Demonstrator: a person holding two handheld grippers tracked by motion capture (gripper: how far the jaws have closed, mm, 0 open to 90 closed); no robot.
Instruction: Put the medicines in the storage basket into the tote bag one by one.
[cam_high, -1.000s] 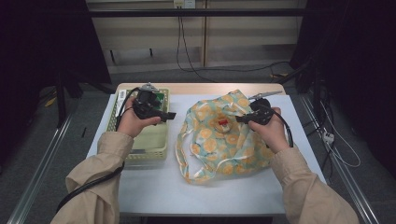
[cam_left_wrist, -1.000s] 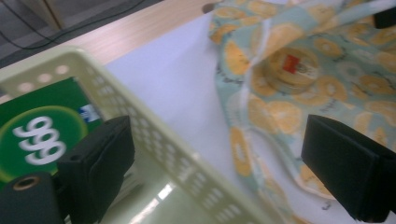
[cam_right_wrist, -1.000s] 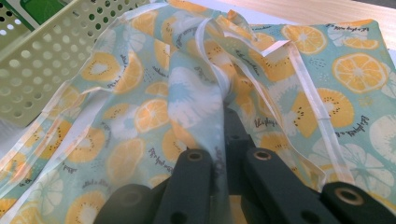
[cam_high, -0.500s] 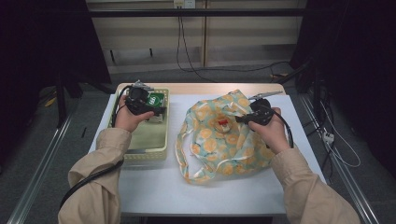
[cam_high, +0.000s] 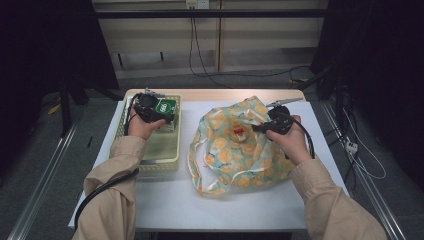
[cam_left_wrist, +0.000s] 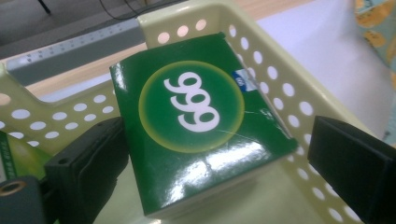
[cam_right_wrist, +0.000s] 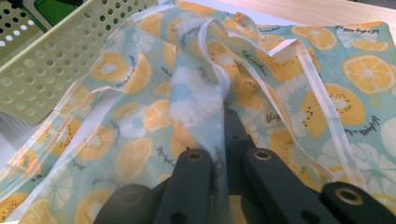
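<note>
Carton green and glossy, printed with three white nines: the green box (cam_left_wrist: 201, 121) lies in the far end of the pale yellow perforated basket (cam_high: 165, 150), and everything here is placed from that basket. The left hand-held gripper (cam_high: 159, 111) hangs over the basket's far end with its jaws spread, one on either flank of the box, neither pad touching it. The box lies straight ahead between them, its long axis running roughly away from the gripper, so closing would catch the narrow width. Right of the basket on the table (cam_high: 240, 205) sits the fruit-print fabric bag (cam_high: 235, 150). The right hand-held gripper (cam_high: 257, 128) is pinched shut on the bag's gathered cloth near its mouth, well apart from the box; the left hand is nearer.
</note>
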